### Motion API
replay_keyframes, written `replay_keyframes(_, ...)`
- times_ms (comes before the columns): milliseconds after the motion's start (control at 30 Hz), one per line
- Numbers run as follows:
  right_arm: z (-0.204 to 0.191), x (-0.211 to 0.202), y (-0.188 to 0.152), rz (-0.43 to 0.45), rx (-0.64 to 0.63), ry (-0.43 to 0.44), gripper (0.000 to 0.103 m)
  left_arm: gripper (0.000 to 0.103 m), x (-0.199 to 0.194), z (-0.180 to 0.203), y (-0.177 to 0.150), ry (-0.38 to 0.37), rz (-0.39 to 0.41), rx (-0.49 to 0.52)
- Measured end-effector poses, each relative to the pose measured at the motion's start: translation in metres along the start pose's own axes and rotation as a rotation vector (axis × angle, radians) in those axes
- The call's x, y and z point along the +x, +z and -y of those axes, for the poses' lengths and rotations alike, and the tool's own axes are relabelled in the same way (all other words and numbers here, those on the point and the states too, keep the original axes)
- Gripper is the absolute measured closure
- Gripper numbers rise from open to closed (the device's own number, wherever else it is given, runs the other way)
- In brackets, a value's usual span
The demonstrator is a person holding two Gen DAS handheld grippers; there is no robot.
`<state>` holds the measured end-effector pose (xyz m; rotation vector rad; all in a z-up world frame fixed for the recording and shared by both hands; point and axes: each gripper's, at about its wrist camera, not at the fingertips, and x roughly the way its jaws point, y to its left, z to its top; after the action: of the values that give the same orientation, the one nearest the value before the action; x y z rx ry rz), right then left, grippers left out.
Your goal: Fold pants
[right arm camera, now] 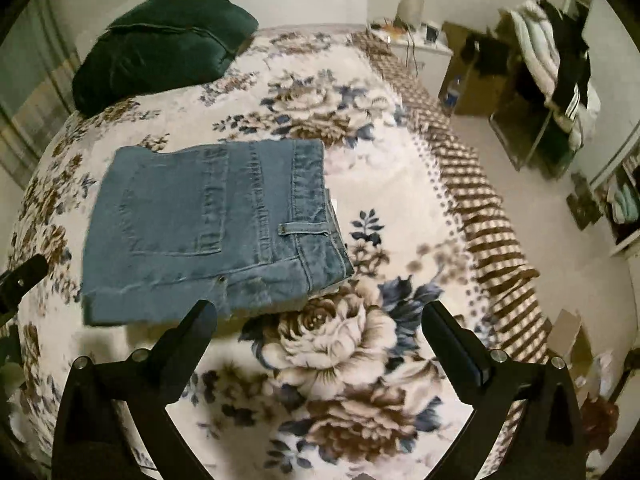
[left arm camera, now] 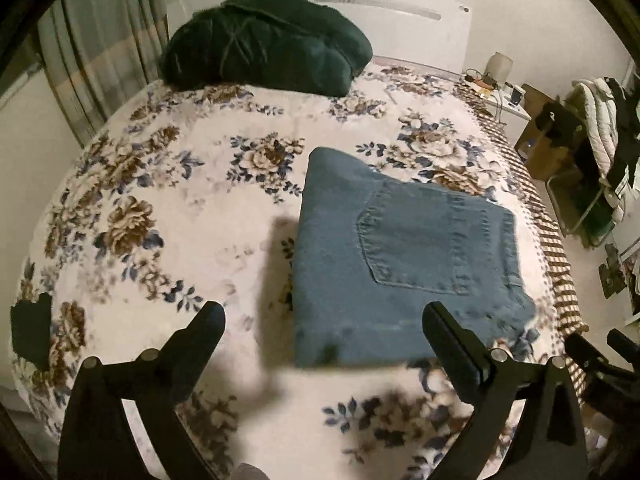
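Blue jeans [left arm camera: 400,264] lie folded into a compact rectangle on the floral bedspread [left arm camera: 168,208], back pocket up. They also show in the right wrist view [right arm camera: 208,228]. My left gripper [left arm camera: 324,316] is open and empty, held just above the near edge of the jeans. My right gripper [right arm camera: 320,312] is open and empty, above the bedspread [right arm camera: 360,360] by the jeans' near right corner. The right gripper's tip shows at the lower right of the left wrist view [left arm camera: 600,356].
A dark green cushion [left arm camera: 264,44] lies at the head of the bed, also in the right wrist view [right arm camera: 160,48]. The bed's right edge has a brown checked border [right arm camera: 480,208]. Beyond it stand a nightstand [right arm camera: 420,40], cardboard boxes [right arm camera: 468,76] and a chair piled with clothes [right arm camera: 552,68].
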<state>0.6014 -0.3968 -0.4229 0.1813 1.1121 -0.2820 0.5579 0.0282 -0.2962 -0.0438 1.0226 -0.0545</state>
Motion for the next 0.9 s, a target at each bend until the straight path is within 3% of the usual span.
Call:
replay_keyframes(467, 0.020, -0.227, -0.059, 0.204, -0.035, 0.061, 0.000, 0.002, -0.203, 0.030, -0.055, 0.019, 0.156, 0.024)
replay_keyframes(700, 0.040, -0.352, -0.113, 0.329, -0.069, 0.088, 0.000, 0.002, -0.298, 0.037, -0.094, 0.038, 0.247, 0.010)
replay_keyframes(900, 0.056, -0.438, -0.160, 0.393, -0.101, 0.119, 0.000, 0.002, -0.357, 0.040, -0.129, 0.040, 0.289, -0.008)
